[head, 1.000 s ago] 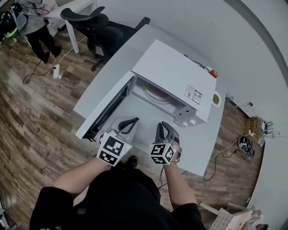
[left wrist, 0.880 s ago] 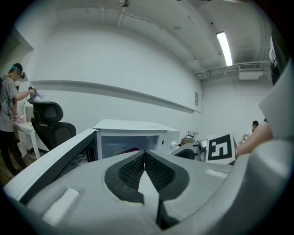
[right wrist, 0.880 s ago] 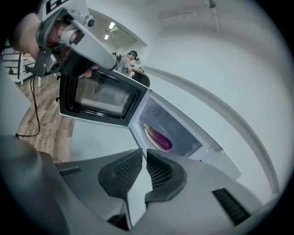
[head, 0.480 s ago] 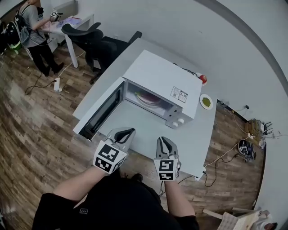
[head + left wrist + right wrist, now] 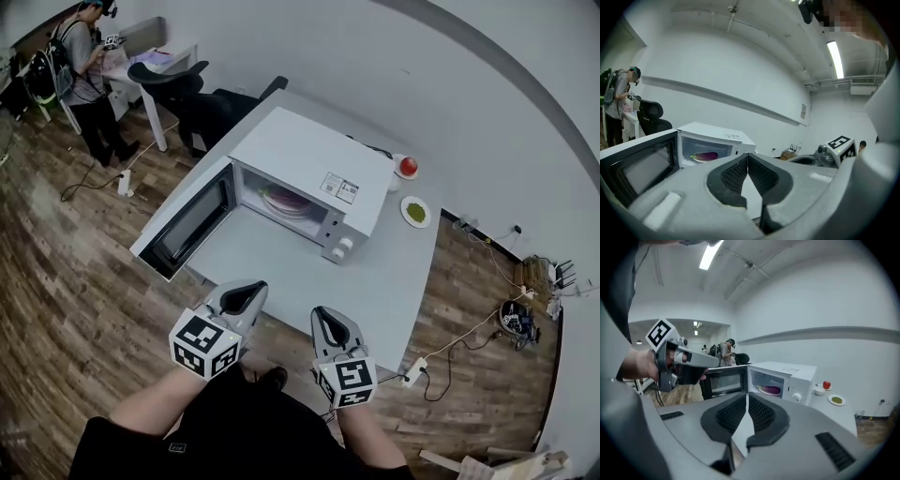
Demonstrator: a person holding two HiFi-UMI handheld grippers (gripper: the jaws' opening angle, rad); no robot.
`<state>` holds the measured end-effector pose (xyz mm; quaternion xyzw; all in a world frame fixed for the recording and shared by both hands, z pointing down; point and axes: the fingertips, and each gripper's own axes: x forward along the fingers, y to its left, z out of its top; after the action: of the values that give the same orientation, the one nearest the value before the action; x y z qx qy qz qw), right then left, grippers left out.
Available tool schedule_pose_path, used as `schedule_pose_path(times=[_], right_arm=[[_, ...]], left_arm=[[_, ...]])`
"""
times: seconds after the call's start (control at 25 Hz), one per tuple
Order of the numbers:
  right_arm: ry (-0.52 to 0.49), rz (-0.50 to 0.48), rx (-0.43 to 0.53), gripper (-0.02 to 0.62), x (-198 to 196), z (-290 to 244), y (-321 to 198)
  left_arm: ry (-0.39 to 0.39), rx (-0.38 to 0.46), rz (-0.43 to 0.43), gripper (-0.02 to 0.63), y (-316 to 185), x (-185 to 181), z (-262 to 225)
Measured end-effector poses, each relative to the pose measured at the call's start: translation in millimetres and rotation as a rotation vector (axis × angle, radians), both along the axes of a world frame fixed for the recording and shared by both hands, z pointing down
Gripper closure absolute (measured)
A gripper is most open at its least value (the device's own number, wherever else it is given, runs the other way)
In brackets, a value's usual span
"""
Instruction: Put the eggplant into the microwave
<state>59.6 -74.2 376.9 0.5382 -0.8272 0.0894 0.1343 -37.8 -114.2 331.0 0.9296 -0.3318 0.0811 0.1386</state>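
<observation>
Eggplant (image 5: pixel 706 156) lies on plate (image 5: pixel 274 197) inside microwave (image 5: pixel 309 164), door (image 5: pixel 186 225) wide open. Left gripper (image 5: pixel 246 296) and right gripper (image 5: pixel 330 324) hover at bench (image 5: pixel 375 291) front edge, well apart from microwave. Both pairs of fingers (image 5: pixel 733 173) clenched together, nothing between them.

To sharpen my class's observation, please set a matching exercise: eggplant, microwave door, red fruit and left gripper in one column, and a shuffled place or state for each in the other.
Column one:
1. eggplant
2. microwave door
3. red fruit
4. left gripper

Column two:
A. shut, holding nothing
B. on the table, beside the microwave
C. inside the microwave
D. swung open

Pairs: 1-C, 2-D, 3-B, 4-A
</observation>
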Motion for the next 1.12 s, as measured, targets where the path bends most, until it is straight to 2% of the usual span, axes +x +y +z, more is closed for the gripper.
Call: schedule_pose_path(times=[0.12,0.36,0.64,0.92,1.12], right_arm=[[-0.121,-0.031,0.009,0.571,5.7,-17.6,12.8],[-0.255,-0.026,0.011,0.578,17.7,-39.9,31.8],[-0.31,0.006,0.055,0.58,19.4,-69.0,35.2],[-0.35,-0.019,0.125,0.58,-1.9,-103.8,28.7],[-0.353,-0.032,0.149,0.58,-16.8,-113.1,23.3]], left_arm=[[-0.003,0.009,-0.012,0.597,18.0,6.7,-4.7],[-0.033,0.064,0.042,0.597,46.4,18.8,-21.1],[-0.036,0.101,0.083,0.597,46.9,9.9,-36.8],[0.007,0.144,0.096,0.597,43.3,-4.0,-70.3],[0.023,0.146,0.134,0.597,42.2,-5.5,-75.4]])
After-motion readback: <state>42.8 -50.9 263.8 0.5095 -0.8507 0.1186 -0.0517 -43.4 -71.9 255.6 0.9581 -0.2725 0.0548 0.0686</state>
